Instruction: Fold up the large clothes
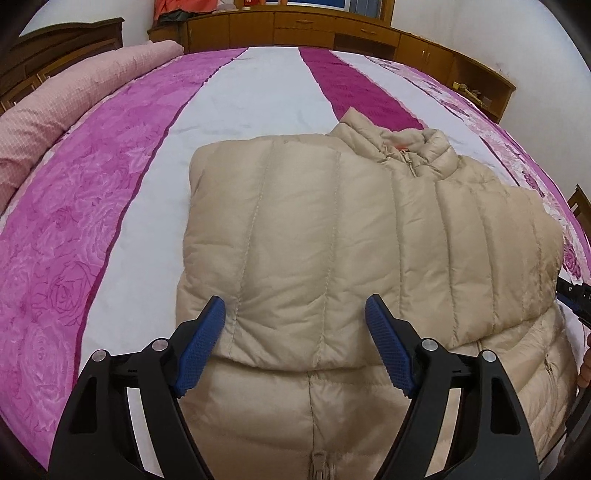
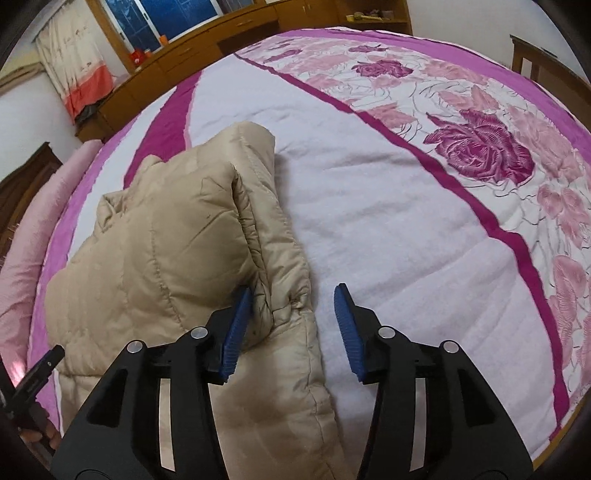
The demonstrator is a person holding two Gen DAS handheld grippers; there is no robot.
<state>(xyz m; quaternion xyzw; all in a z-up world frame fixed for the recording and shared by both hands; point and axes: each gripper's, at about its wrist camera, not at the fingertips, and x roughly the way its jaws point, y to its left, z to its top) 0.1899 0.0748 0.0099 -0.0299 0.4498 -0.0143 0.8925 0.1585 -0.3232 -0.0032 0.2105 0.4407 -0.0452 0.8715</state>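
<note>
A beige puffer jacket [image 1: 325, 236] lies on the bed with one side folded over its front, the collar [image 1: 413, 147] pointing away. My left gripper [image 1: 295, 317] hovers over the near fold, jaws wide apart, with fabric below them but nothing pinched. In the right wrist view the jacket [image 2: 159, 243] is bunched at the left. My right gripper [image 2: 291, 306] stands open over its folded right edge. That edge lies between the fingers, against the left pad [image 2: 236, 325] and clear of the right one. Each view catches the other gripper at its edge: the right gripper's tip [image 1: 576, 299] and the left gripper's tip [image 2: 40, 369].
The bedspread [image 1: 92, 221] is pink, magenta and white with rose prints [image 2: 480, 147]. A rolled pink quilt [image 1: 74, 99] lies along the left side. Wooden cabinets [image 1: 295, 26] line the far wall, and a curtain [image 2: 77, 62] hangs beside a window.
</note>
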